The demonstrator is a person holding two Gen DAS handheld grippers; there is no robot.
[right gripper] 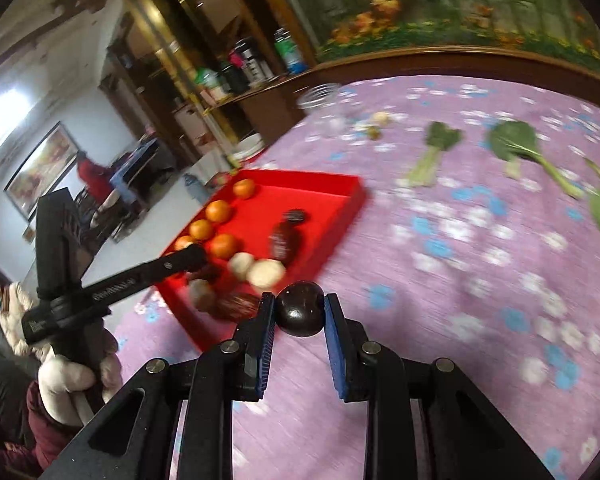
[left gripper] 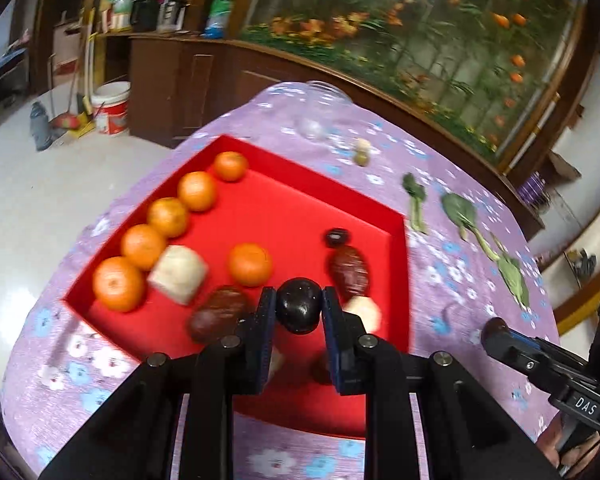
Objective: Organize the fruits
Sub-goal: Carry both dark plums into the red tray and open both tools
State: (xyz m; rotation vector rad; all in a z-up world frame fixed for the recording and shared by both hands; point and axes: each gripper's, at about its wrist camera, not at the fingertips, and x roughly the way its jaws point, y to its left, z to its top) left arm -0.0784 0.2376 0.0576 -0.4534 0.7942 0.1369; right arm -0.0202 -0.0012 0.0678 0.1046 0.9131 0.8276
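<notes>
A: Left wrist view first?

B: The left tongs [left gripper: 299, 312] tilt down over the red tray [left gripper: 396, 248], clamped on a dark fruit [left gripper: 299, 310]. Oranges [left gripper: 168, 217] line the tray's far-left wall; brown fruits [left gripper: 349, 270] lie just beyond the tips. The right tongs [left gripper: 490, 330] show at the right, over the table [left gripper: 452, 264].

A: And the right wrist view?

B: The right tongs [right gripper: 300, 314] slant down over the purple cloth (blurred), pinching another dark fruit [right gripper: 300, 314], just right of the tray's [right gripper: 342, 216] near corner. A gloved hand [right gripper: 74, 376] holds the left tongs over the tray.
</notes>
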